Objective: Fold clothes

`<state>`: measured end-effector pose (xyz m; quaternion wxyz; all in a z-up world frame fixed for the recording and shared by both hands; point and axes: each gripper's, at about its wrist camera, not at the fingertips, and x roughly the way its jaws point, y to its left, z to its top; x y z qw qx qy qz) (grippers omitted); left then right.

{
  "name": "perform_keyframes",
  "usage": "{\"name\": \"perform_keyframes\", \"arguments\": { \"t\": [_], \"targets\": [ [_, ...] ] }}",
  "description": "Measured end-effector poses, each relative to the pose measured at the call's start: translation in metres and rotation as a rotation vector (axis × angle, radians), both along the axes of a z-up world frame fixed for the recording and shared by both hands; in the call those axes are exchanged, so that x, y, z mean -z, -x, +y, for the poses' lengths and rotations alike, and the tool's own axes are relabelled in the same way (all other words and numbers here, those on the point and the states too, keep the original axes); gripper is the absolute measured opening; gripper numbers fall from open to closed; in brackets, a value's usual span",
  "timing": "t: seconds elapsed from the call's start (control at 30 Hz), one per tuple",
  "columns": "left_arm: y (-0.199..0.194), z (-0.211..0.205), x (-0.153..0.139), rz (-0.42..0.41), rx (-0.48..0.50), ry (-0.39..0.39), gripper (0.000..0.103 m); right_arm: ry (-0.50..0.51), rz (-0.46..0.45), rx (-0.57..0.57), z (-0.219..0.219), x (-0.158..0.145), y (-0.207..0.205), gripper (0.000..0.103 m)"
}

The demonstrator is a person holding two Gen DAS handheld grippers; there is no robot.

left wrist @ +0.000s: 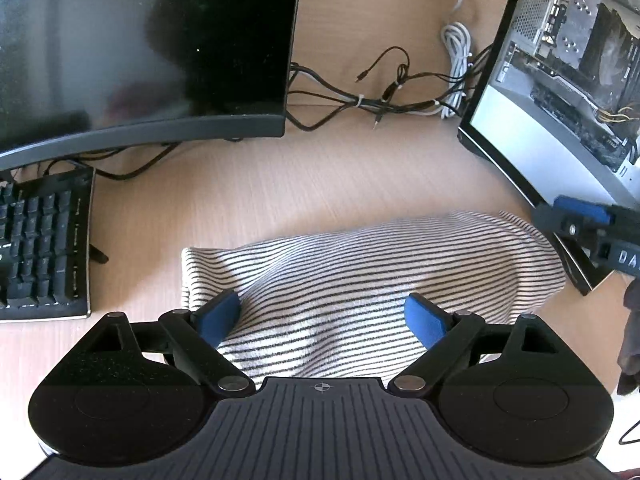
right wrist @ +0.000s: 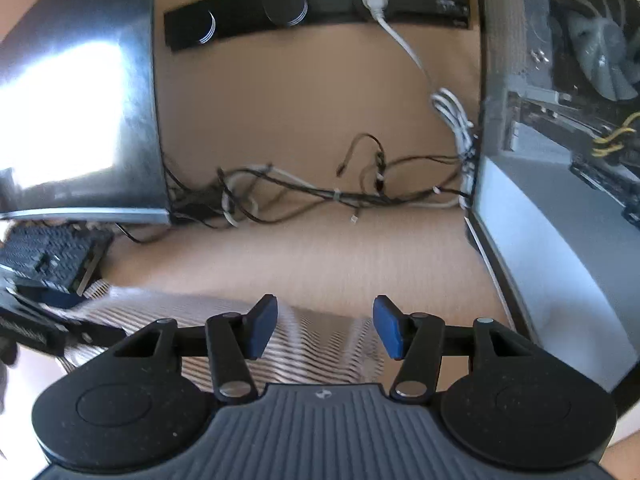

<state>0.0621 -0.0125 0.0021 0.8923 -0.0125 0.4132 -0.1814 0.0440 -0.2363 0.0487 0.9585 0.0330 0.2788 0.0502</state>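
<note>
hovering over a folded striped garment (left wrist: 360,272) on the wooden desk (left wrist: 280,184), both grippers spread wide.

biggest first: the desk runs far to a partition, a dark monitor (left wrist: 140,48) far left and an open pc case (left wrist: 560,72) far right, a black keyboard (left wrist: 40,248) at the left edge. between screen and case, a tangle of black and white cables (left wrist: 384,100) lies along the far side. the striped garment sits near, folded into a thick bundle, centre of the desk. left gripper (left wrist: 324,316) hangs over its near half, blue pads (left wrist: 220,316) apart, nothing between them. right gripper (right wrist: 325,328) hangs over the garment's right end, jaws parted, empty too; that view is blurred.
</note>
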Motion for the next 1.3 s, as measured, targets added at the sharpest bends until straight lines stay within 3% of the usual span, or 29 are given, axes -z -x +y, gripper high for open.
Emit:
{"name": "perform_keyframes", "arguments": {
  "t": [0.2,0.27,0.37,0.47,0.63,0.8,0.87,0.97,1.03,1.17,1.3],
  "targets": [
    [-0.003,0.000,0.007,0.014,0.001,0.004,0.095,0.034,0.108,-0.082,0.022,0.038,-0.011,0.057],
    [-0.002,0.010,0.008,0.028,-0.015,0.060,0.095,0.056,0.112,-0.095,0.024,0.040,-0.013,0.060],
    [-0.001,0.039,-0.004,0.026,-0.097,0.217,0.094,0.037,0.122,-0.101,0.020,0.038,-0.016,0.061],
    [-0.009,0.057,-0.005,0.036,-0.193,0.247,0.094,0.043,0.112,-0.100,0.020,0.040,-0.013,0.063],
    [-0.028,0.054,0.023,0.187,-0.173,0.281,0.094,0.042,0.084,-0.101,0.016,0.029,-0.012,0.071],
    [-0.026,0.045,0.025,0.173,-0.150,0.222,0.089,-0.054,0.085,0.022,-0.016,0.020,-0.017,0.080],
    [-0.025,0.045,0.024,0.170,-0.143,0.215,0.087,-0.101,0.171,0.054,-0.029,0.035,-0.029,0.085],
    [-0.023,0.045,0.024,0.169,-0.138,0.213,0.087,-0.274,0.291,0.028,-0.044,0.057,-0.037,0.086],
    [-0.022,0.044,0.025,0.174,-0.140,0.217,0.091,-0.362,0.304,0.015,-0.048,0.065,-0.036,0.088],
    [-0.024,0.036,0.026,0.176,-0.142,0.200,0.093,-0.299,0.257,-0.034,-0.037,0.062,-0.036,0.072],
    [-0.015,0.037,0.024,0.190,-0.138,0.204,0.067,-0.264,0.205,-0.058,-0.036,0.054,-0.042,0.057]
  ]
}}
